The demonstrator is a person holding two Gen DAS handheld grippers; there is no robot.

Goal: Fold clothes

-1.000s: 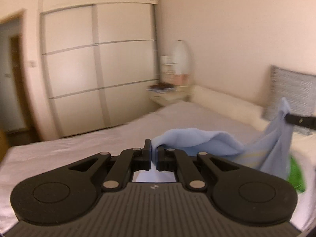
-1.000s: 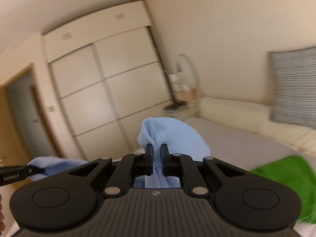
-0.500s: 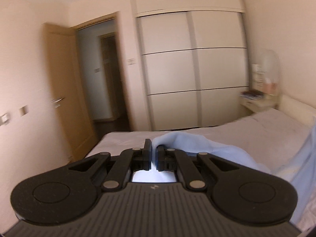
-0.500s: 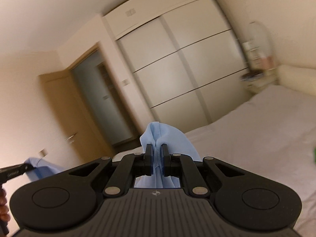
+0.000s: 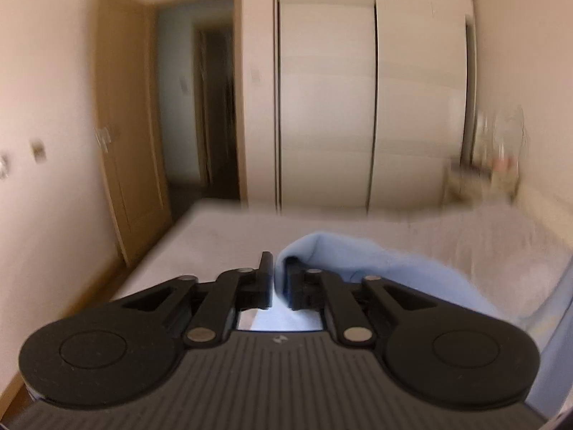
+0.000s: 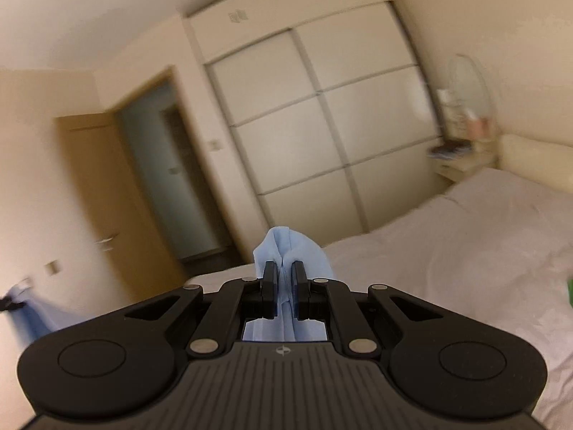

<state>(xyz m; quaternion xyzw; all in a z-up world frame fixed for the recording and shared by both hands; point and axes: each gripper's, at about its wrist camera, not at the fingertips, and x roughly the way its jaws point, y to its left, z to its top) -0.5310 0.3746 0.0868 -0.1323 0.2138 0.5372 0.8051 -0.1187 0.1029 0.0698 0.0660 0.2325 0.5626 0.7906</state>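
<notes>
While the light-blue garment [image 5: 386,265] hangs over the bed [image 5: 222,236], left tongs [image 5: 279,279] are opening, cloth draped on one finger; right tongs [image 6: 284,286] are opening too, pads still pinching a fold. No legible writing.

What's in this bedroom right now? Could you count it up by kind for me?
Light blue garment: 1
Green cloth, only a sliver at the edge: 1
Handheld grippers: 2
Bed: 1
Wardrobe: 1
Wooden door: 1
Bedside table: 1
Total: 8
</notes>
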